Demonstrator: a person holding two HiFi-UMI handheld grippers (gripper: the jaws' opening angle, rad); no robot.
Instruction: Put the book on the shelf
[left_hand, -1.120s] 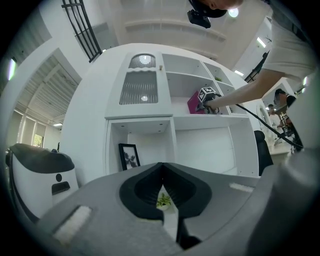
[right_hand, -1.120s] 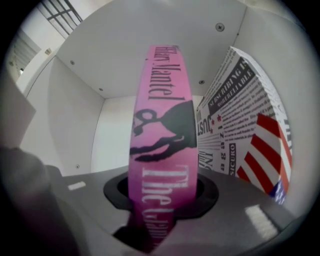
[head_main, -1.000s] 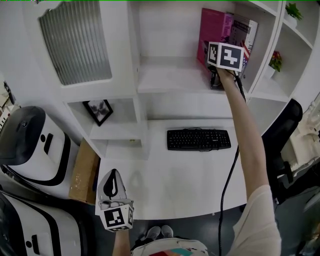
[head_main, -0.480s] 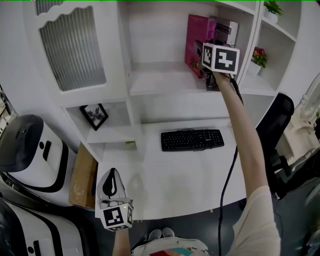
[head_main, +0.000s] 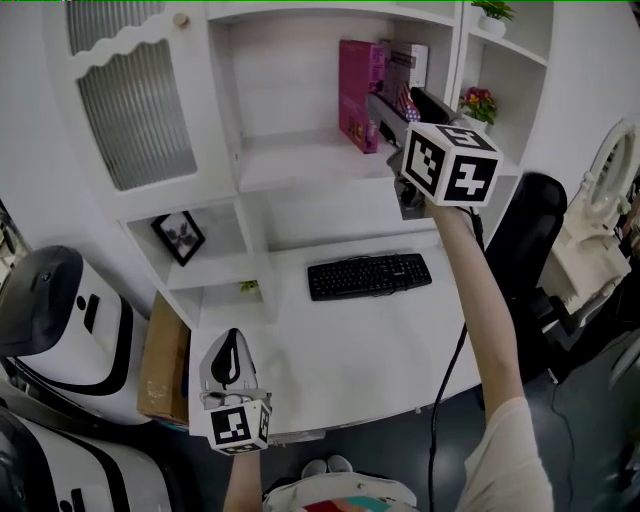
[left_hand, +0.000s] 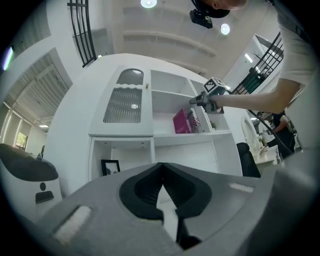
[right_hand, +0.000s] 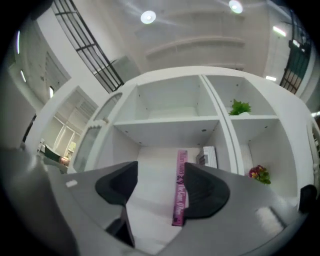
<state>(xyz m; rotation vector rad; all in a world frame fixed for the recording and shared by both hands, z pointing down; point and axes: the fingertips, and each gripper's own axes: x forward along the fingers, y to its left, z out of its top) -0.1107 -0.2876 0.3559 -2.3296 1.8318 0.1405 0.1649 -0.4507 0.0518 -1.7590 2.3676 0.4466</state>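
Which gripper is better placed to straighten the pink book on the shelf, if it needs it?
Right, probably. The right gripper is raised at the shelf, jaws open, with the pink book standing just ahead. The left gripper hangs low by the desk edge, jaws shut, far from the shelf.

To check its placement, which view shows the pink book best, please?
Head view: the pink book stands whole on the shelf. Right gripper view shows only its spine; left gripper view, a tiny distant shape.
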